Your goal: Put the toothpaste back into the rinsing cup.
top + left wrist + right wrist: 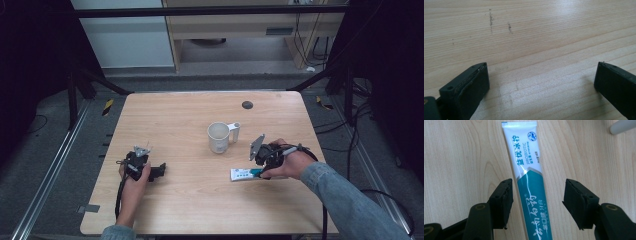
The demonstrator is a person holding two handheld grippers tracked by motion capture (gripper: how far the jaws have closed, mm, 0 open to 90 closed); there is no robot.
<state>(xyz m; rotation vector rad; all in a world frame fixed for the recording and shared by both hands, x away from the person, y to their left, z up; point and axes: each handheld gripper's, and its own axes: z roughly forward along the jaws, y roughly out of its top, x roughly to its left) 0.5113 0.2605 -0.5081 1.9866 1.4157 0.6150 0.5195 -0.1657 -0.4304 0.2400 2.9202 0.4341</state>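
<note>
Straddling the tube: the right gripper (537,202) hangs over the toothpaste tube (527,182), one jaw on either side, so a squeeze would catch it across its width.
Right jaws: parted, with gaps to the tube on both sides; nothing gripped yet.
Tube's place: flat on the table (200,200), near the front right, just short of the white mug (219,137), crimped end pointing away from the gripper.
Likely aim: lifting the tube, perhaps to stand it in the mug.
Left gripper (541,82): spread wide over bare wood at the front left, resting out of the way, empty.
</note>
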